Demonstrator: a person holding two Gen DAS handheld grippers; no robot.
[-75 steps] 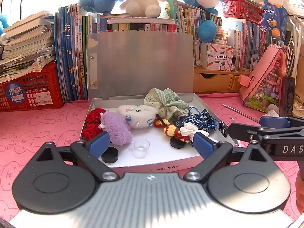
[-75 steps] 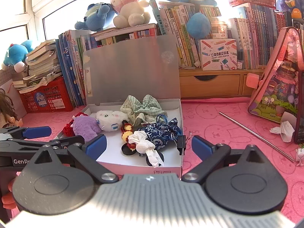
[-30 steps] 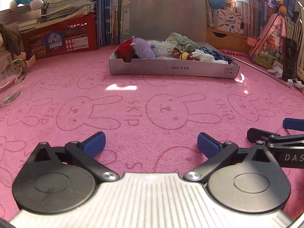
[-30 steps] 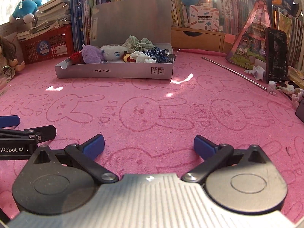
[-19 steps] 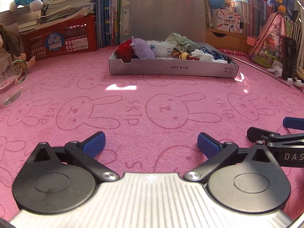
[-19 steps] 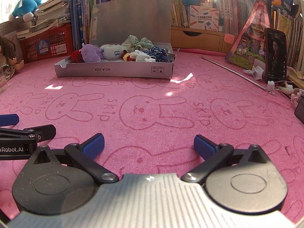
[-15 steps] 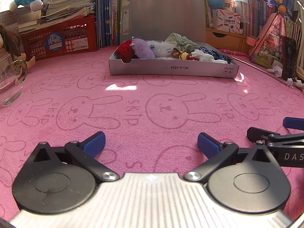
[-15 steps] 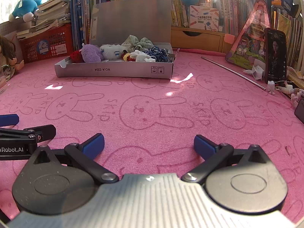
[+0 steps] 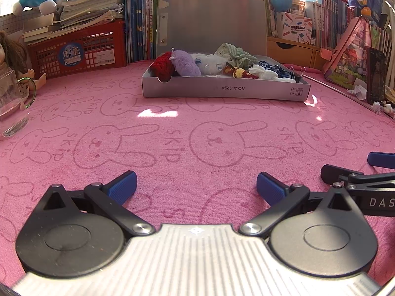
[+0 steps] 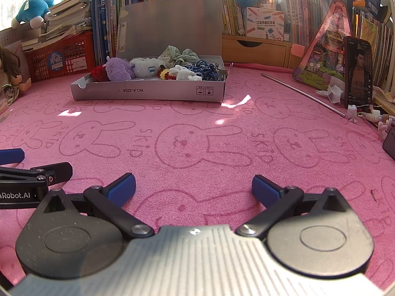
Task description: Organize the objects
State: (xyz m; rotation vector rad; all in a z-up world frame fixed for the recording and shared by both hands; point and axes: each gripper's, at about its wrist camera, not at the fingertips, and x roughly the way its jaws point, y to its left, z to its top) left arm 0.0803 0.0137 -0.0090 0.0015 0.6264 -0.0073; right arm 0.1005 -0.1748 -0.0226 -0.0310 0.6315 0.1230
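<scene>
Both the left gripper [image 9: 196, 185] and the right gripper [image 10: 193, 185] are held wide open and empty, low over the pink bunny cloth [image 9: 197, 133]. The small soft toys are seen inside the open grey cardboard box [image 10: 148, 91], well ahead. The tidying looks done; next, perhaps the lid is to be shut.

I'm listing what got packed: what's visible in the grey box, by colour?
Red: 1
Purple: 1
White plush: 1
Green cloth: 1
Yellow-red: 1
White cloth: 1
Blue cloth: 1
Total: 7, in the box
</scene>
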